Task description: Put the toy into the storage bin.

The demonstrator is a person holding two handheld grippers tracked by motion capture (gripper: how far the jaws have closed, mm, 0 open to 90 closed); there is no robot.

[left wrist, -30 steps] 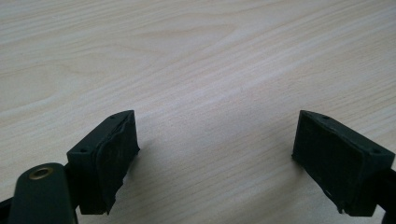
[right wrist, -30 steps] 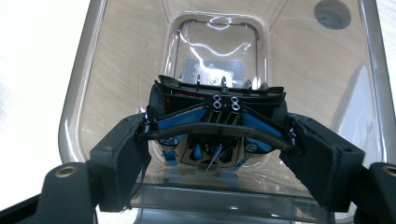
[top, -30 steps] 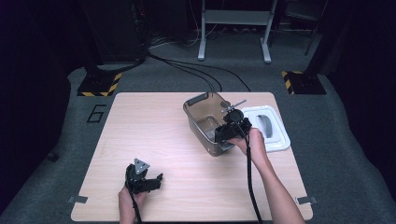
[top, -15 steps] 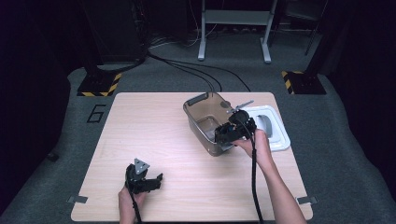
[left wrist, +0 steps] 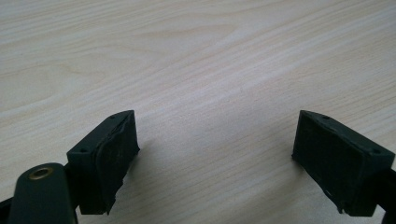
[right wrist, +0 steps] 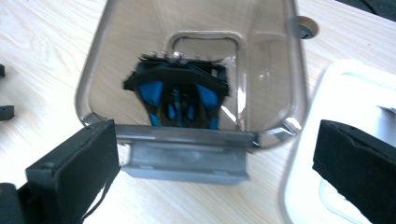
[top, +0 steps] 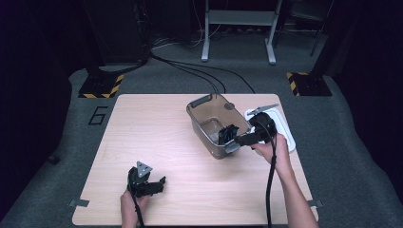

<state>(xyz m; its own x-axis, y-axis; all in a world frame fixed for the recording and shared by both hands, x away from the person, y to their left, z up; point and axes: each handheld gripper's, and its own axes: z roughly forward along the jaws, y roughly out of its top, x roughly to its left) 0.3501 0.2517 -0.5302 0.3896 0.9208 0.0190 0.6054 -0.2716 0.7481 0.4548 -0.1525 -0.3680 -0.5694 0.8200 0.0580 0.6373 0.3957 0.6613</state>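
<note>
Item: black-and-blue object [right wrist: 180, 100] inside clear bin [top: 204, 124] on bench [top: 142, 128] | right claw [right wrist: 219, 168] wide open, empty, at bin's near handle beside white lid [right wrist: 345, 93] | left claw [left wrist: 212, 154] open, empty, over bare bench | risk: light bin may slide or tip if nudged.

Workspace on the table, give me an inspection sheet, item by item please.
Surface: pale wood table, no marks seen.
Job's things: clear brown bin holding a black and blue object; white lid flat beside the bin.
Clutter: nothing seen.
Grippers: left hand-held gripper open over bare wood; right hand-held gripper open at the bin's near handle.
Cables: black cable trails along the right forearm; more cables on the floor.
Surroundings: dark carpet, metal stand, hazard-striped blocks.
</note>
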